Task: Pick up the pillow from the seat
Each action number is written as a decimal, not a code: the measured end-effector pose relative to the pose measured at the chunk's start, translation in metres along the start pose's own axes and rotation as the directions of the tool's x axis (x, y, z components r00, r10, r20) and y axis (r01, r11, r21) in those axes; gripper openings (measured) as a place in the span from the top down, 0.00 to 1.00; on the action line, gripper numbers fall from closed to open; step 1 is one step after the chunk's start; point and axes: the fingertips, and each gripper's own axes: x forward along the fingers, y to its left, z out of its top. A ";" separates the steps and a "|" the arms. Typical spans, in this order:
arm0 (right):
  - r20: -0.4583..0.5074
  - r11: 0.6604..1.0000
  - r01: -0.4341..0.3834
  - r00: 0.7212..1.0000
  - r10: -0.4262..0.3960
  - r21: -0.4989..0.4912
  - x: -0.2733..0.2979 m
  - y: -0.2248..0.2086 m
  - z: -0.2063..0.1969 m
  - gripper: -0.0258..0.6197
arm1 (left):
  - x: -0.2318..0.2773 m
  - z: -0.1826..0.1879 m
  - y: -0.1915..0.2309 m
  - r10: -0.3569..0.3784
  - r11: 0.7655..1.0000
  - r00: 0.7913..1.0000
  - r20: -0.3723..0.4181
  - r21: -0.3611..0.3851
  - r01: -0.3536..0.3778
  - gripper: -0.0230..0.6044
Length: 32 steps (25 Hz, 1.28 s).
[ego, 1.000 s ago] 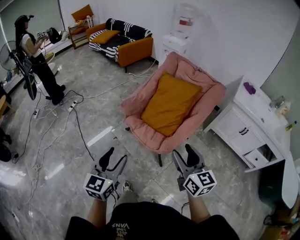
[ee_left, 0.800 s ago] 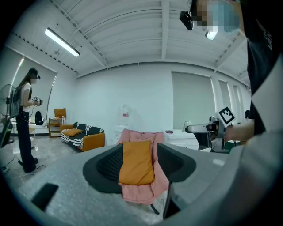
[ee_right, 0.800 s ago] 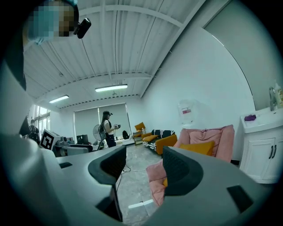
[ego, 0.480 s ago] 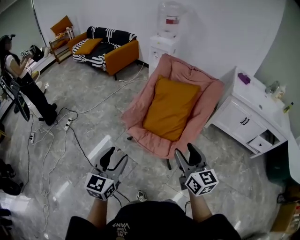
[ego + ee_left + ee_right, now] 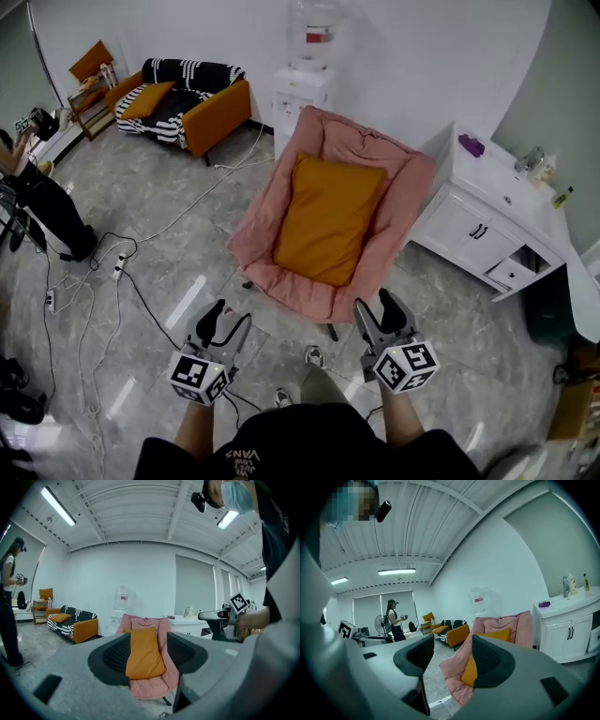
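Observation:
An orange pillow (image 5: 325, 219) lies flat on the seat of a pink padded chair (image 5: 394, 192) in the middle of the head view. It also shows between the jaws in the left gripper view as the pillow (image 5: 144, 652), and partly behind the right jaw as the pillow (image 5: 469, 669). My left gripper (image 5: 225, 321) is held low at the chair's near left, open and empty. My right gripper (image 5: 382, 308) hangs just short of the chair's front edge, open and empty too. Neither touches the pillow.
A white cabinet (image 5: 487, 225) stands right of the chair, a water dispenser (image 5: 302, 89) behind it. An orange and striped sofa (image 5: 187, 94) is at the back left. Cables (image 5: 112, 281) trail over the grey floor. A person (image 5: 28, 187) stands at the far left.
The view has swung left and closer: chair and pillow now sit nearer the middle, just ahead of both grippers. Both grippers stay open at the same spread.

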 end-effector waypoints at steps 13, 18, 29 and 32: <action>0.005 0.999 -0.015 1.000 0.015 0.028 0.089 -0.077 0.017 0.59 | 0.110 0.028 0.028 0.009 1.000 1.000 0.003 0.028 -0.010 0.58; -0.013 1.000 -0.010 1.000 0.011 0.026 0.117 -0.112 0.024 0.59 | 0.159 0.034 0.030 0.005 1.000 1.000 0.008 0.025 -0.005 0.58; -0.026 1.000 0.016 1.000 -0.015 0.018 0.160 -0.157 0.037 0.59 | 0.213 0.031 0.056 0.015 1.000 1.000 0.000 0.001 -0.015 0.59; -0.042 0.998 0.048 0.998 -0.047 0.028 0.173 -0.159 0.029 0.60 | 0.223 0.026 0.076 0.004 1.000 1.000 -0.005 -0.001 -0.004 0.58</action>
